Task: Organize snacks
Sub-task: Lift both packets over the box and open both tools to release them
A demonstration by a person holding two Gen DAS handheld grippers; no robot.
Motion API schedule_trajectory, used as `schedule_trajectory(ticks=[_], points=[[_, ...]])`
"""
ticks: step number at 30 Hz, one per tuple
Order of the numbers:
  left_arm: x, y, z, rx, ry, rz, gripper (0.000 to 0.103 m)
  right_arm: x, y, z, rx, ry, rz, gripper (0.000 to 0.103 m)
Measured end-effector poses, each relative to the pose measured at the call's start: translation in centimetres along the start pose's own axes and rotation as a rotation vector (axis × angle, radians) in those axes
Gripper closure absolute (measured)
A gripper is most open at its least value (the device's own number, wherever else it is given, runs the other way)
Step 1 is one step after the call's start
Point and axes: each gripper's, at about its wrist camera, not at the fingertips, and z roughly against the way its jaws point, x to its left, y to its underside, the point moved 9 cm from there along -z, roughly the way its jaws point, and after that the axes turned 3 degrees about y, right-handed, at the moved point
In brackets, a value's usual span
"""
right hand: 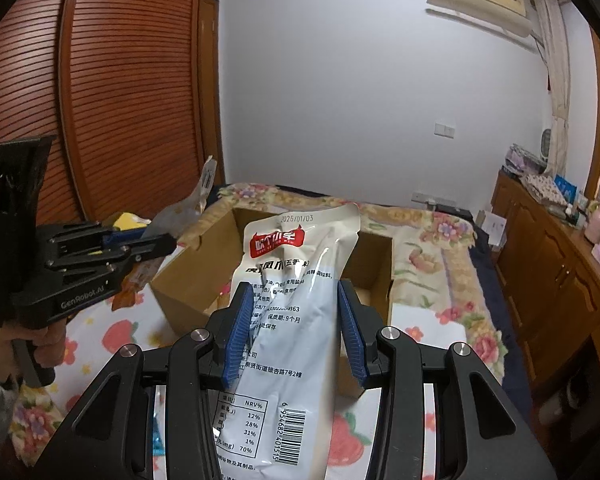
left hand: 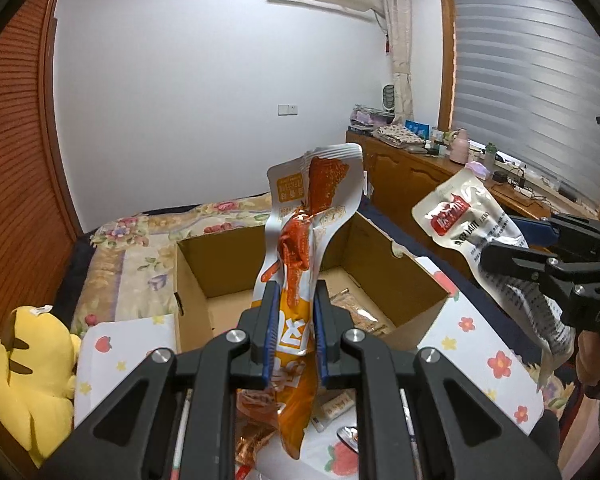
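Left wrist | left gripper (left hand: 294, 330) fingers clamp orange packet (left hand: 296, 280) (above box (left hand: 192, 280)) | right gripper (right hand: 296, 330) clamps white packet (right hand: 296, 300)

I see a plain white wall (left hand: 180, 100), a brown slatted wooden wardrobe door (right hand: 120, 92), a window with grey striped blinds (left hand: 532, 92), and a cluttered long wooden sideboard (left hand: 420, 172).

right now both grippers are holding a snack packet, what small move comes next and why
Probably carry the left gripper forward over the open cardboard box and let go: it is shut on the orange packet, held above the box's near edge, and other snacks already lie inside.
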Motion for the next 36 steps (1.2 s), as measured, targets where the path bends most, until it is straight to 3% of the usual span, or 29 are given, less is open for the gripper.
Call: schedule_trajectory(ticks=[15,28,36], points=[[3.3,1.0,-8.3,0.101,-0.014,0.033,0.09,-1.2,-0.5,-12.2,0.105,0.047,0.018,0.061],[3.0,3.0,-11.4,0.193,0.048,0.036,0.089,-2.2,0.2,-17.5,0.198,0.052,-0.012,0.06],[3.1,3.4,-10.7,0.187,0.056,0.037,0.082,-2.3,1.8,-19.2,0.248,0.088,-0.019,0.056]])
